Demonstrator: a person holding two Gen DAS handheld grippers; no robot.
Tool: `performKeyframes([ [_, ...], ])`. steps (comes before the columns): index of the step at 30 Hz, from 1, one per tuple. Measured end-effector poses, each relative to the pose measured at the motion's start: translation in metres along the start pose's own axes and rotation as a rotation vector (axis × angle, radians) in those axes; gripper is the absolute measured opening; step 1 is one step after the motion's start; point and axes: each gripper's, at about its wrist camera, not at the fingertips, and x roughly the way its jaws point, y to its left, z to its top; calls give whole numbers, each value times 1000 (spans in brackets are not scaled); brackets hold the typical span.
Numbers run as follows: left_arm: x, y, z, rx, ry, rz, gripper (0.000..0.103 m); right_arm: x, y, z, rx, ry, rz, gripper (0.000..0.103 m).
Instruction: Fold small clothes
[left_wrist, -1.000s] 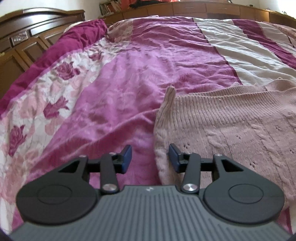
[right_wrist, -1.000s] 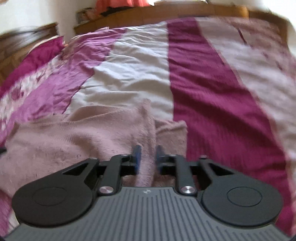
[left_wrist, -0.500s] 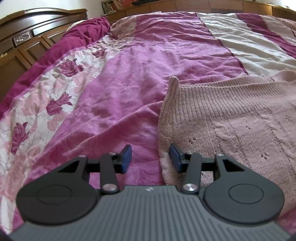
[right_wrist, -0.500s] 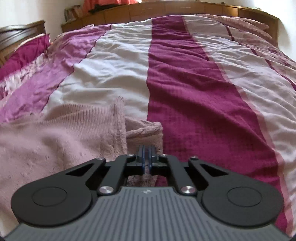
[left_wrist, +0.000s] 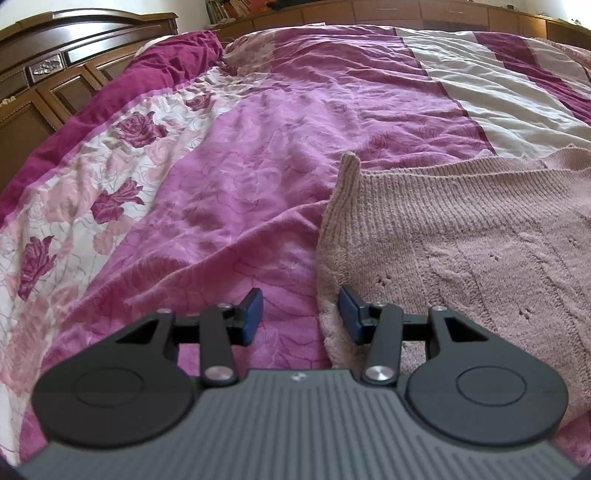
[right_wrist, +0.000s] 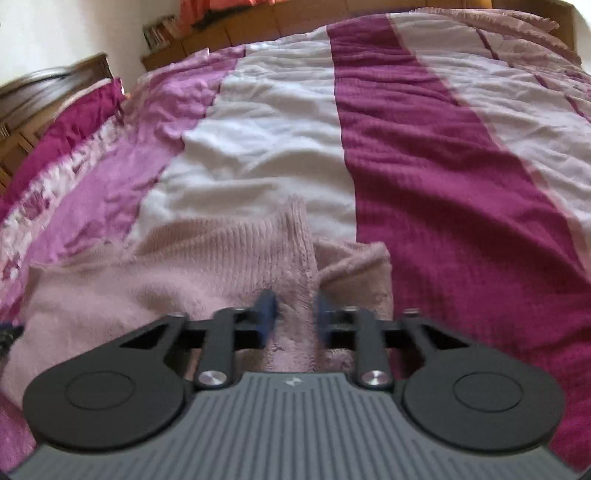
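Sweater (left_wrist: 461, 236): pale pink knit, spread flat on bedspread (left_wrist: 258, 155), lower right of left view, lower left of right view.
Handling: likely soft, light, stretchy, limp; best pinched at ribbed edges or corners.
Texture: ribbed border, eyelet rows, fuzzy surface.
Left gripper (left_wrist: 301, 314): wide open, straddling sweater's left edge.
Right gripper (right_wrist: 293, 314): parted, holding nothing, raised ridge of knit between pads; blurred.
Bedspread: magenta, white stripes, rose print.

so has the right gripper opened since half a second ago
Yes. The right gripper was pinched shut on the pink knitted sweater; now its jaws stand apart astride the sweater's raised fold, against the unmoved bedspread.
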Motion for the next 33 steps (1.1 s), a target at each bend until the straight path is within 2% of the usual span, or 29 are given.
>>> performKeyframes([
  [3,0,0,0,-5,0,0,51,-3,9,-1,-84,-54,-65,7],
  [4,1,0,0,-7,0,7,56,0,10,0,-116,-67,-104,7],
  [6,3,1,-1,-10,0,24,61,10,10,-1,-177,-48,-147,7],
  [9,3,3,0,-27,4,18,62,18,13,-5,-216,-40,-164,8],
  [12,-1,7,2,-44,7,9,62,8,12,-2,-163,-56,-152,9],
  [14,-6,10,2,-62,3,-6,62,-4,12,-3,-131,-70,-137,14],
  [16,-8,13,2,-72,5,-9,62,-21,16,-10,-122,-99,-126,27],
  [18,-9,16,0,-79,6,-6,62,-39,20,-19,-119,-127,-119,34],
  [22,-7,17,-1,-94,15,-6,63,-65,21,-37,-87,-164,-80,34],
  [25,-7,16,0,-98,23,1,63,-65,19,-50,-62,-144,-63,34],
  [28,-10,18,2,-106,35,3,63,-43,11,-63,-42,-71,-112,34],
  [30,-16,20,3,-112,41,0,64,-43,4,-68,10,-98,-88,36],
  [32,-26,24,4,-103,43,-3,62,-51,1,-67,67,-107,-69,42],
  [33,-31,26,4,-97,47,0,62,-57,0,-67,85,-118,-61,50],
])
